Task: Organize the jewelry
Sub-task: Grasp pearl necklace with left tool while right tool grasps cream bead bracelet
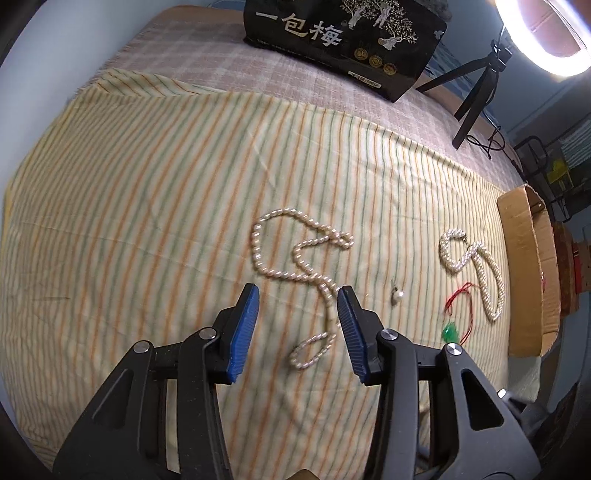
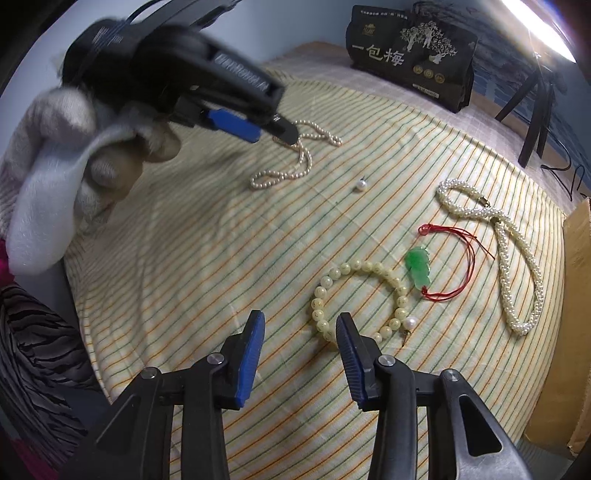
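Note:
A thin pearl necklace [image 1: 295, 258] [image 2: 299, 162] lies looped on the striped cloth [image 1: 147, 184]. My left gripper [image 1: 298, 295] [image 2: 273, 134] hangs open just above it, one strand running between the blue pads [image 1: 243, 332] untouched. A gloved hand [image 2: 55, 147] holds it. My right gripper [image 2: 301, 319] is open over bare cloth, its right finger beside a pale bead bracelet [image 2: 369, 266]. Near that lie a green pendant on red cord [image 2: 417, 271] [image 1: 450, 332], a thick woven pearl necklace [image 2: 509, 243] [image 1: 476, 266] and two pearl earrings [image 2: 360, 185] [image 2: 410, 324].
A black snack bag [image 1: 343, 40] [image 2: 410, 55] stands at the back of the table. A tripod [image 1: 476, 96] and ring light [image 1: 543, 33] are at the back right. A cardboard box [image 1: 532, 266] [image 2: 576, 332] borders the cloth's right edge.

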A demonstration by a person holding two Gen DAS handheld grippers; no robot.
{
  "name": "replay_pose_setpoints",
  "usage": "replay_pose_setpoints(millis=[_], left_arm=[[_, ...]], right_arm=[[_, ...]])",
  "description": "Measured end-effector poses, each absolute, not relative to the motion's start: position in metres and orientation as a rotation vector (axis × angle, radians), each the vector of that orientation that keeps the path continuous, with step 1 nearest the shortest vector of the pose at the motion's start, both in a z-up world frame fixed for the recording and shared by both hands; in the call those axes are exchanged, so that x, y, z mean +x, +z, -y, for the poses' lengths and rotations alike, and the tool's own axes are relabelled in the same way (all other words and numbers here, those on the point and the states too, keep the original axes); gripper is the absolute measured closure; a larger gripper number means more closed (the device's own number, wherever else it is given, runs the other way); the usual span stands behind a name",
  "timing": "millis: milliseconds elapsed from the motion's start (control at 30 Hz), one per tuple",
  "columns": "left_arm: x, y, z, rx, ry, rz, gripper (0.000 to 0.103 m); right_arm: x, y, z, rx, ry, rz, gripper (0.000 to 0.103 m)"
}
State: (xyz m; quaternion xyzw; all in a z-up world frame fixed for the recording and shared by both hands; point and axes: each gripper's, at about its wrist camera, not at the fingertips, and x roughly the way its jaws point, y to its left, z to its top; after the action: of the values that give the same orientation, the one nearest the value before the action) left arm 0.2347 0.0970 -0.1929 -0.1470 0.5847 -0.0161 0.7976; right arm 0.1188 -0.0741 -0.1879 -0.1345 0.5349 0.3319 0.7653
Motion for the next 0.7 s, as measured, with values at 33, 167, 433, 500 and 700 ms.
replay_pose_setpoints(millis=[33, 167, 433, 500, 700], left_arm=[[0.238, -0.195, -0.096, -0.325, -0.028, -1.261, 0.058], [0.252, -0.204, -0.092, -0.333, 0.004, -1.285, 0.064], [0.265, -0.216, -0.087, -0.3, 0.038, -1.286, 0.065], [0.264, -0.218, -0.084, -0.272, 0.052, -1.278, 0.072], [0.263, -0.219, -0.085, -0.228, 0.066, -1.254, 0.096]], right_arm=[[0.119, -0.189, 0.074, -0.298, 0.719, -1.163, 0.063], [0.118, -0.192, 0.071, -0.323, 0.713, -1.16, 0.064], [0.119, -0.196, 0.063, -0.382, 0.711, -1.152, 0.065], [0.117, -0.198, 0.063, -0.393, 0.705, -1.15, 0.065], [0.125, -0.207, 0.062, -0.4, 0.699, -1.149, 0.065]])
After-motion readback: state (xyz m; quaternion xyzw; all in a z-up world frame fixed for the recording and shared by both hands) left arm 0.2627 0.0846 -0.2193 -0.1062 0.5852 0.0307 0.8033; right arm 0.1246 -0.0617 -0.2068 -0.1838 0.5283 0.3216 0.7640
